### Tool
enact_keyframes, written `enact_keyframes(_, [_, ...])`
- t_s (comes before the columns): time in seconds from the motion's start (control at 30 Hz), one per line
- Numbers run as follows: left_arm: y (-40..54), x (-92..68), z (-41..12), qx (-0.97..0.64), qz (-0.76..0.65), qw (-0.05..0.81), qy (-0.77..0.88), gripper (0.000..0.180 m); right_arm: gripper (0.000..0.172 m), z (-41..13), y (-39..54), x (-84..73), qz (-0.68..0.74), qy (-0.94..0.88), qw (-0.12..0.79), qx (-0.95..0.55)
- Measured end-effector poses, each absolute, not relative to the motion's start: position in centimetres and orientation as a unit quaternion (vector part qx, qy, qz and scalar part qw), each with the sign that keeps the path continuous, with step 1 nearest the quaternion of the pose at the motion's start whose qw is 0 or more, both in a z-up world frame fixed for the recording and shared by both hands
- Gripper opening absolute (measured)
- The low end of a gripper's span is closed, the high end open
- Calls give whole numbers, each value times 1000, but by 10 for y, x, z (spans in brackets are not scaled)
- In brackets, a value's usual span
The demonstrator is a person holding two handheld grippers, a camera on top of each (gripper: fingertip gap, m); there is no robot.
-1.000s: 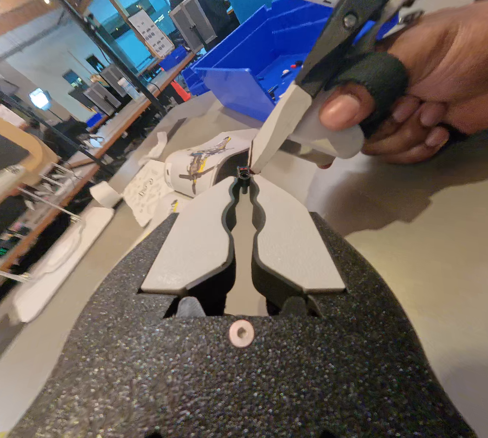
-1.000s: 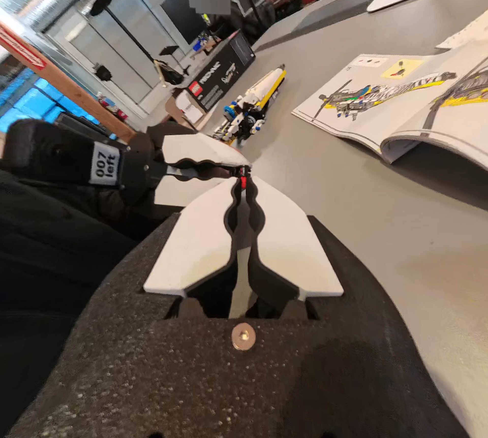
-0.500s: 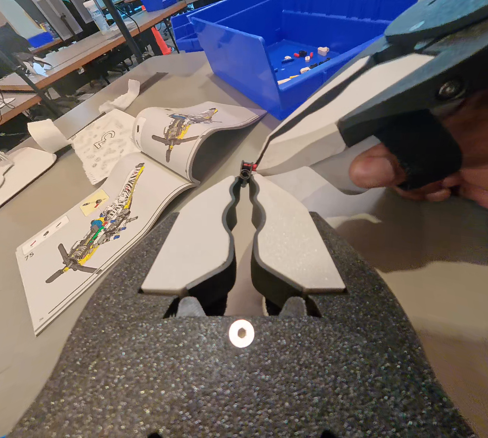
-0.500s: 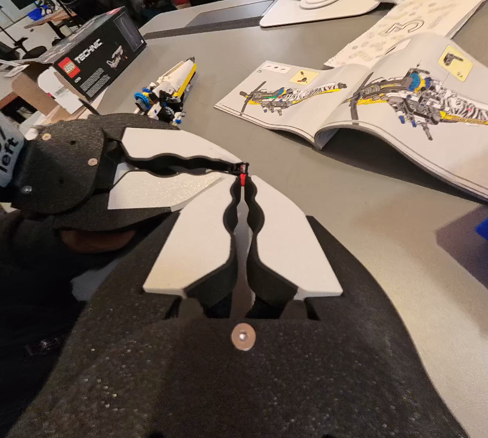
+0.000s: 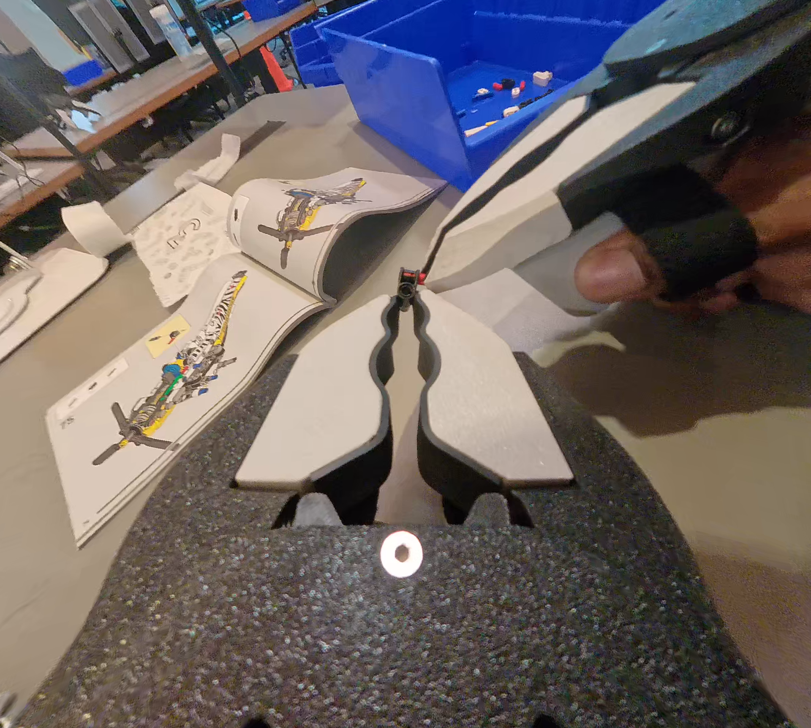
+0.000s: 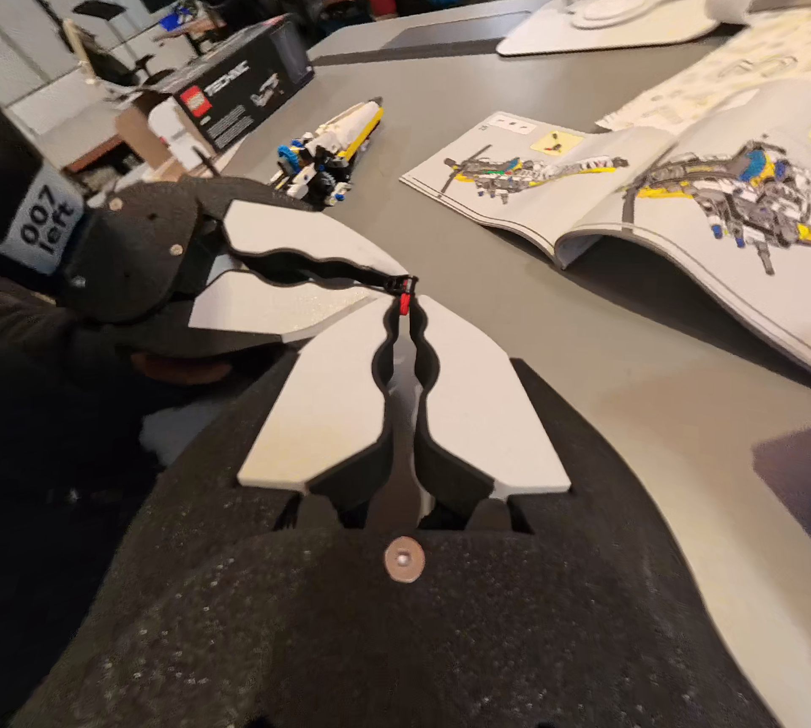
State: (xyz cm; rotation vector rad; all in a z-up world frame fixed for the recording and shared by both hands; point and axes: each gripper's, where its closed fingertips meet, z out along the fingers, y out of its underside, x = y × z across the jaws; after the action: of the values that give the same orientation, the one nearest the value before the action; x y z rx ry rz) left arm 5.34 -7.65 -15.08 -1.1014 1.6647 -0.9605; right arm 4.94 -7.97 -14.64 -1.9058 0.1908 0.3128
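— At frame centre, what's gripped?
— Left gripper [image 5: 403, 303] pinches a tiny black connector [image 5: 404, 290]; right gripper [image 6: 404, 307] clamps a red pin [image 6: 404, 305] plugged into it.
— Handling?
— Light, rigid, slippery; grip their flats.

The small loose pieces [image 5: 511, 92] in the far blue plastic bin [image 5: 395, 92] are too tiny to tell apart. The open white instruction booklet [image 6: 658, 224] runs off the right edge. The far black cardboard box [image 6: 245, 101] smears with blur. The red peg [image 6: 404, 306] vanishes between pinching right fingertips [image 6: 432, 314], its length untold.
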Motion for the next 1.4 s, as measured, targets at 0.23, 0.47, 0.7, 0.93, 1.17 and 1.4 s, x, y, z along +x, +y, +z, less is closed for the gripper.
enact_keyframes(0.23, [-76, 50, -149, -395, -339, 496, 695, 8, 4, -146, -80, 46, 153, 56, 571, -805])
enact_keyframes(0.47, [-80, 47, -148, -331, -298, 530, 721, 8, 4, -147, -84, 42, 192, 42, 549, -813])
enact_keyframes(0.7, [-84, 44, -145, -302, -293, 542, 727, 8, 4, -147, -87, 39, 206, 34, 541, -815])
enact_keyframes(0.93, [-84, 44, -146, -297, -286, 543, 731, 8, 4, -148, -87, 38, 216, 34, 535, -816])
enact_keyframes(1.17, [-91, 43, -146, -294, -304, 533, 733, 8, 30, -133, -85, 30, 264, 22, 568, -779])
enact_keyframes(1.4, [-86, 42, -142, -305, -311, 536, 723, 8, 9, -126, -85, 36, 261, 39, 595, -759])
